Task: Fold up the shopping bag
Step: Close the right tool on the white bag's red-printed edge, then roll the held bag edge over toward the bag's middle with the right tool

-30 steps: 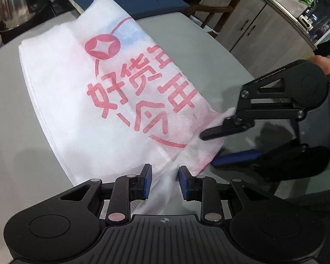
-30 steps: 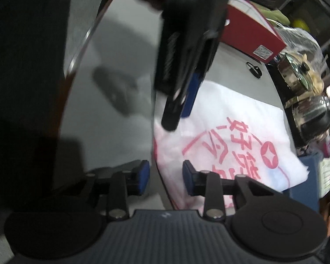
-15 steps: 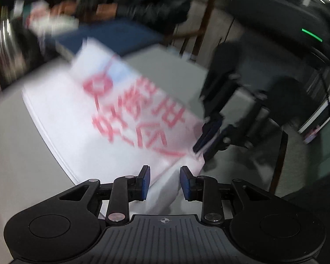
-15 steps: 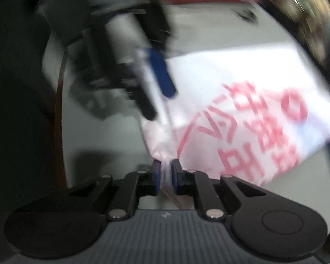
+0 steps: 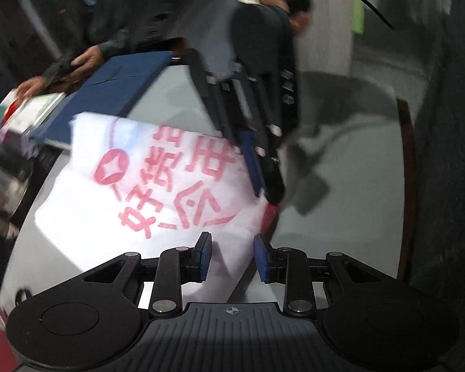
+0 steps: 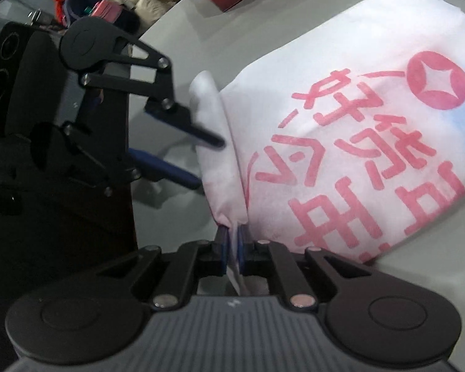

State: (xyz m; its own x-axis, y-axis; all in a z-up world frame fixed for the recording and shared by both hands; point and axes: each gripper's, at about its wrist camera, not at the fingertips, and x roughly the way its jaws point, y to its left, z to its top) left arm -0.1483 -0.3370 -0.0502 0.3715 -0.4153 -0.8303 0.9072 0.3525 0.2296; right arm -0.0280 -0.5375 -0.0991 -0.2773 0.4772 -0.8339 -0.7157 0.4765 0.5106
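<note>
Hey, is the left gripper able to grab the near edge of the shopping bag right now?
Probably yes: the left gripper is open, the bag edge lies between its fingers, nothing blocking.

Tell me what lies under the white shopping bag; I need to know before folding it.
Grey tabletop shows around the shopping bag, which lies on it. Whatever sits beneath the fabric is covered. The right gripper pinches its near corner.

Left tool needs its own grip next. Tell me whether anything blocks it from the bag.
Nothing visible does. The left tool is open at the edge of the shopping bag, with only bare table around it. The right tool already pinches the near corner.
</note>
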